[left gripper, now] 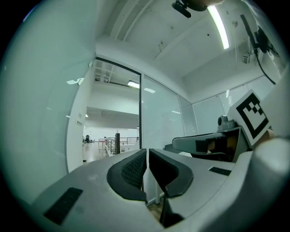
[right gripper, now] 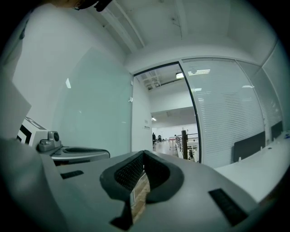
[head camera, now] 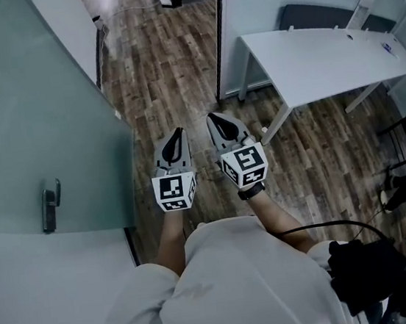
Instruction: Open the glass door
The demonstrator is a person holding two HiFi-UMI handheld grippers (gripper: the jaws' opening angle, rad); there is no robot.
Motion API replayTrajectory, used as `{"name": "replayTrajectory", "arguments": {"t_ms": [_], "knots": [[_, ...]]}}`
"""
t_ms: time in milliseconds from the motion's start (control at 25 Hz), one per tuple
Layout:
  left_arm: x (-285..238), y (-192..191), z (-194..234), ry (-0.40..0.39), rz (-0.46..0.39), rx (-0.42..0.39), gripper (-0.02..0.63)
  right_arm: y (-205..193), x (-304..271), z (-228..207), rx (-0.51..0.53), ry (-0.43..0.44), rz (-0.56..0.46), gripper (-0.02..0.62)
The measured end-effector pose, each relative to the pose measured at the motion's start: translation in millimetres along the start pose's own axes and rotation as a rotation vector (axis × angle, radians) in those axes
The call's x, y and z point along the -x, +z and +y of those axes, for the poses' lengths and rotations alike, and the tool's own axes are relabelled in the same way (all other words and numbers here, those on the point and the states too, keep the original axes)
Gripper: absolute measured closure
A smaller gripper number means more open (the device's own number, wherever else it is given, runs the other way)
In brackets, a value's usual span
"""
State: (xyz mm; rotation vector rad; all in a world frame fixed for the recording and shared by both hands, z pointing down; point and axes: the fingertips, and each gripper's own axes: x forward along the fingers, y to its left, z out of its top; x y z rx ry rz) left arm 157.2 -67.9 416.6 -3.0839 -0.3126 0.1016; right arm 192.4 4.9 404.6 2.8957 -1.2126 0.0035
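I wore a loose, pale cream shirt (head camera: 234, 287) and a black wristband (head camera: 252, 191). My grey plastic left gripper (head camera: 178, 133) and right gripper (head camera: 216, 117) each had black meshed pads (left gripper: 131, 171) and a white cube (head camera: 175, 191) printed with black square markers.

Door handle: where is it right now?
Head view, far left: the door handle is mounted on the frosted glass door beside the person. It is well to the left of the left gripper, which is not touching it.

glass door (head camera: 18, 108) runs off the left edge.
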Motion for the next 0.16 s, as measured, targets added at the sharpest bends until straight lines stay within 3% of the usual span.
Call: {"name": "replayTrajectory", "arguments": {"t_ms": [160], "knots": [[-4.0,-7.5,-17.7,-0.005,0.014,-0.002,0.588,-4.7,12.9,-17.4,-0.003,-0.010,-0.001,0.592]]}}
